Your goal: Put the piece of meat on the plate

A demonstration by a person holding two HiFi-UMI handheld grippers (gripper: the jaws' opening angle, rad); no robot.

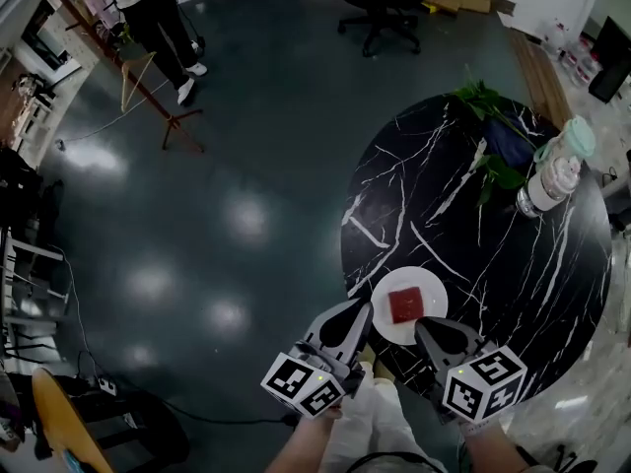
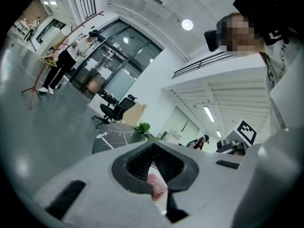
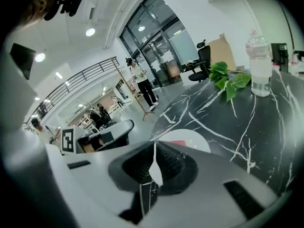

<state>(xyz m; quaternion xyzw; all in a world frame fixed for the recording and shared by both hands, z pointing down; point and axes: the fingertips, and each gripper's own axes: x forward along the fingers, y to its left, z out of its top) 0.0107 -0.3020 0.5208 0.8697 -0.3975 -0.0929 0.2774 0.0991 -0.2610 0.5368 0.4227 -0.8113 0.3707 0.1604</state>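
A square red piece of meat lies flat on a small white plate near the front edge of the round black marble table. My left gripper hovers at the plate's left rim with its jaws together and empty; the meat shows through the gap below its tips. My right gripper sits at the plate's near right rim, apart from the meat. Its jaws meet at the tip with nothing between them, and the plate with a red sliver of meat lies just beyond.
A clear plastic bottle and a leafy green plant stand at the table's far right. An office chair, a wooden rack and a person are out on the grey floor beyond.
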